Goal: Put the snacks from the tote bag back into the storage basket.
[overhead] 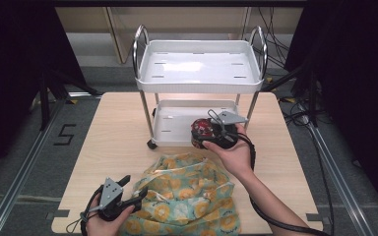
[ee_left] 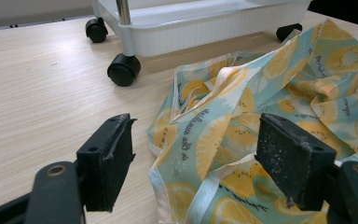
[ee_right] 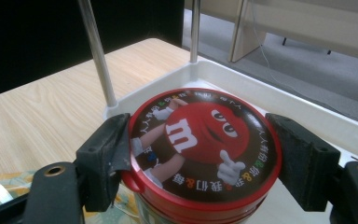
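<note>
Currently, the right gripper (overhead: 211, 132) clamps a round candy tin (ee_right: 200, 140) between its two jaws, one pad on each side of the red lid, holding it at the near edge of the lower tray (overhead: 174, 123) of the white cart (overhead: 197, 69). Meanwhile, the left gripper (ee_left: 193, 161) rests with its jaws spread apart and gripping nothing, positioned over the edge of the lemon-print cloth bag (ee_left: 279, 93), which lies crumpled on the table (overhead: 118, 128) just in front of the cart.
</note>
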Demonstrator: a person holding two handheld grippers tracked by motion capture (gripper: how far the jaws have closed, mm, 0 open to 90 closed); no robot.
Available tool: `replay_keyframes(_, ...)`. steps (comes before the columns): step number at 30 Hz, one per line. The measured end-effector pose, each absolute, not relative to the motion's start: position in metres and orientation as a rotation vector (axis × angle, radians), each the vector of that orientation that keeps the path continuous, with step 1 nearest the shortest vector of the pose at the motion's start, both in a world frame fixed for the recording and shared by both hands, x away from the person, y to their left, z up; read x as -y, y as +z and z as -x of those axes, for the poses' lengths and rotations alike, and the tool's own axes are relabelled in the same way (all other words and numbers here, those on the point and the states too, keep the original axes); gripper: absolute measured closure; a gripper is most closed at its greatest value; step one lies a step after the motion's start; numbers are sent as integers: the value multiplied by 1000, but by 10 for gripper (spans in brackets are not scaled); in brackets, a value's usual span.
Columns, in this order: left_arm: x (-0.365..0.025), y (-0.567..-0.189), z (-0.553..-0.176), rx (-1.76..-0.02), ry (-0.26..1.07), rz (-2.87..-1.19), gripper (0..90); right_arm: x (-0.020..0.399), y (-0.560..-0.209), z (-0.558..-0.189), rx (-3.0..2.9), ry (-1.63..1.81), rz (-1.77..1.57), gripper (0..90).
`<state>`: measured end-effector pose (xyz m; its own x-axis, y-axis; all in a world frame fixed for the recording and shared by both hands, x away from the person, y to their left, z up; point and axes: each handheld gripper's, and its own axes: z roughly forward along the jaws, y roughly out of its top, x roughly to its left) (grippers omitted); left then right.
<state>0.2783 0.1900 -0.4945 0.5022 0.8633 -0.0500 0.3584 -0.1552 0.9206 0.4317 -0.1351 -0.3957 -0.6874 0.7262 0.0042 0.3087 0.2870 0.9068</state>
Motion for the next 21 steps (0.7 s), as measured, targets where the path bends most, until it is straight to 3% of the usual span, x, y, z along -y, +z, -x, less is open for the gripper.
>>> replay_keyframes(21,-189,-494,-278,-1035,626,-1736,266,136,-398,-438,-2142,1350,-946,266)
